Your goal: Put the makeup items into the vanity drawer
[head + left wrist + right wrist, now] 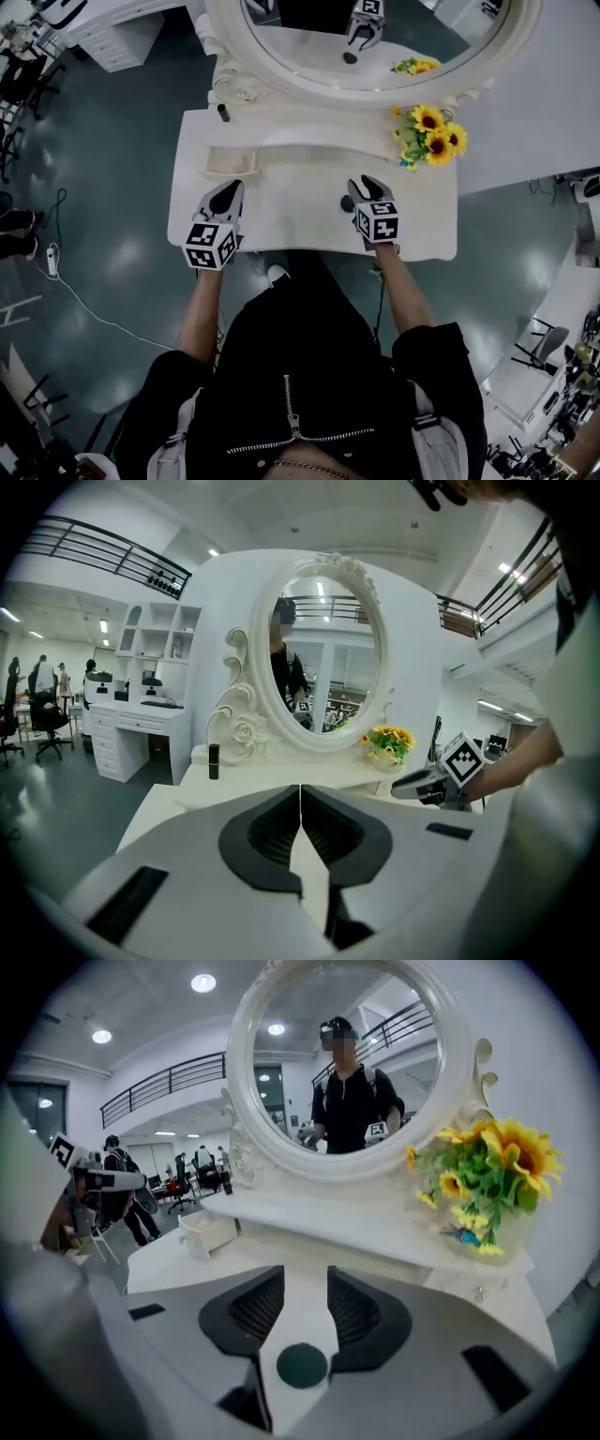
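Hovering right gripper [306,1279], jaws apart, over dark round compact [302,1365] lying loose on worktop [300,230], pads not touching it. Risk: off-centre squeeze skids flat compact away. Left gripper [300,791] jaws closed, empty. Open drawer [230,161] well apart, so long carry could drop it.

Closed hand-held gripper [300,791] facing mirror [323,653]
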The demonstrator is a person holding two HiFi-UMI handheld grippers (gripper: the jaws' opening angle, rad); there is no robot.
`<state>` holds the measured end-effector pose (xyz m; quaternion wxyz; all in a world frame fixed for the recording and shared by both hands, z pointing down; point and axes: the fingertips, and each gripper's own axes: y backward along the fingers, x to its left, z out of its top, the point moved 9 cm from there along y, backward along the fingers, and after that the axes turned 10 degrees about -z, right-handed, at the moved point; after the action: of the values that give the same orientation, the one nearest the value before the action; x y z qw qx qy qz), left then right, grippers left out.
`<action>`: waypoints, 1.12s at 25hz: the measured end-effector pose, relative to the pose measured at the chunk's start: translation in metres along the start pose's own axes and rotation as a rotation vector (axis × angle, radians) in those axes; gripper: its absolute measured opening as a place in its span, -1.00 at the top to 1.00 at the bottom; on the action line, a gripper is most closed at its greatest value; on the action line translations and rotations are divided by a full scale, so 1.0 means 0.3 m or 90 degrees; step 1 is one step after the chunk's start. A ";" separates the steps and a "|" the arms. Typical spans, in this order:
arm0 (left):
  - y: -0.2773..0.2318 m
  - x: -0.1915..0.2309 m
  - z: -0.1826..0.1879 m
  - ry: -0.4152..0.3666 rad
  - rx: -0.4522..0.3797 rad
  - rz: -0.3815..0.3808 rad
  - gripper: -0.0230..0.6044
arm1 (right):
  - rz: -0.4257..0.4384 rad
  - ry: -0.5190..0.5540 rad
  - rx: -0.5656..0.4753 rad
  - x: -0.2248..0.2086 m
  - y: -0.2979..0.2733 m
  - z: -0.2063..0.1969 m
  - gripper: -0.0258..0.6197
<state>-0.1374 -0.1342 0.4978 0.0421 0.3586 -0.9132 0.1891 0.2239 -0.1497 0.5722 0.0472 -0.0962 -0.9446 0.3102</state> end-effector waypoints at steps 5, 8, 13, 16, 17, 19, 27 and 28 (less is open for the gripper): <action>0.001 0.006 -0.012 0.006 0.009 0.006 0.86 | 0.010 0.001 0.114 -0.007 -0.056 -0.145 0.38; 0.000 0.009 -0.019 0.008 0.016 0.005 0.86 | 0.015 -0.001 0.164 -0.011 -0.082 -0.208 0.36; -0.001 0.016 -0.025 0.011 0.020 0.004 0.86 | -0.009 0.001 0.215 -0.014 -0.101 -0.262 0.23; 0.000 0.019 -0.029 0.012 0.024 0.003 0.86 | -0.021 0.002 0.224 -0.010 -0.112 -0.280 0.16; 0.001 0.019 -0.030 0.012 0.025 0.004 0.86 | -0.024 0.001 0.227 -0.008 -0.114 -0.283 0.17; 0.009 0.022 -0.032 0.014 0.026 0.005 0.86 | -0.026 0.003 0.231 -0.001 -0.114 -0.283 0.20; 0.036 0.039 -0.046 0.019 0.021 0.017 0.86 | -0.029 -0.003 0.230 0.015 -0.099 -0.257 0.61; 0.044 0.044 -0.046 0.020 0.020 0.019 0.86 | -0.030 -0.012 0.228 0.014 -0.093 -0.248 0.76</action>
<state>-0.1568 -0.1288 0.5092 0.0476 0.3426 -0.9146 0.2097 0.2264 -0.1280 0.6488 0.0617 -0.0614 -0.8766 0.4733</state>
